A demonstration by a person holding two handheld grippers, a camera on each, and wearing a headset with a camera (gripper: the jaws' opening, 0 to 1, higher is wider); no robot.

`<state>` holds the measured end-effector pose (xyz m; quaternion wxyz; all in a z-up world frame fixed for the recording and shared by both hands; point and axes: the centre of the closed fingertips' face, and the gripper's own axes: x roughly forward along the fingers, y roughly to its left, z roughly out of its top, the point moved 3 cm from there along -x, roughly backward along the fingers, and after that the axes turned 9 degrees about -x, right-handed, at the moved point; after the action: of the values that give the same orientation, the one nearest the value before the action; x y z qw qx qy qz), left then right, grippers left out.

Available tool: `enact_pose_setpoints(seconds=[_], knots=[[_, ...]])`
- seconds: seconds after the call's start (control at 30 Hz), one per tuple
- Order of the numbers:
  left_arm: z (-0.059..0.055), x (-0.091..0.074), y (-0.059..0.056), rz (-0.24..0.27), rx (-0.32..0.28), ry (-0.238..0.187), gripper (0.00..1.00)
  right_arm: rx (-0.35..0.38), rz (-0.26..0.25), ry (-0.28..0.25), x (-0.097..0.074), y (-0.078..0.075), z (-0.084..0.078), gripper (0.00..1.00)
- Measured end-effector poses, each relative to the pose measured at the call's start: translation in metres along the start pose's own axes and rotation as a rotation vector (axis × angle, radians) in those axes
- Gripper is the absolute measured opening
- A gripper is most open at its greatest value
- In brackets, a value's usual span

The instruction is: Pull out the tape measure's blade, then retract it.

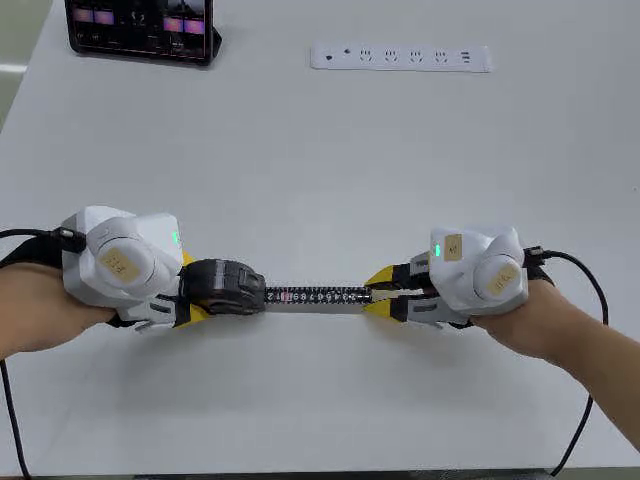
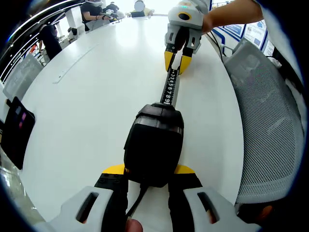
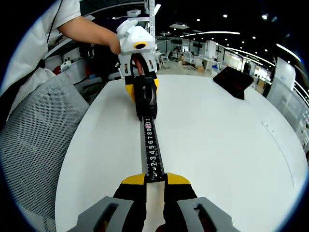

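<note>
Head view: we see the tape measure (image 1: 222,287) on the white counter (image 1: 300,170), its black case clamped between the jaws of the left gripper (image 1: 193,288). The blade (image 1: 318,296) runs out along the counter to the right gripper (image 1: 379,293), whose jaws are clenched on its tip. A power strip (image 1: 400,57) and a dark tablet (image 1: 140,28) lie well apart near the far edge. In the left gripper view, we look over the gripped case and along the numbered blade to the right gripper. In the right gripper view, our jaws pinch the blade's end, and a mesh chair (image 3: 38,140) stands beside the counter.
</note>
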<state>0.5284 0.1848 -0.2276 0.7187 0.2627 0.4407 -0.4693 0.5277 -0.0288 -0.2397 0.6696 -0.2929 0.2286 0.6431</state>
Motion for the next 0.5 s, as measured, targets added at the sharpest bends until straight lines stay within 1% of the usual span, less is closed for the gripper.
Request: enact_pose_setpoints(seconds=[0.23,0.5], knots=[[0.000,0.000,0.000,0.000,-0.002,0.000,0.27,-0.001,-0.005,0.007,-0.006,-0.001,-0.003,0.09],[0.000,0.000,0.000,0.001,-0.002,0.000,0.27,0.001,-0.008,0.020,-0.013,-0.001,-0.010,0.09]])
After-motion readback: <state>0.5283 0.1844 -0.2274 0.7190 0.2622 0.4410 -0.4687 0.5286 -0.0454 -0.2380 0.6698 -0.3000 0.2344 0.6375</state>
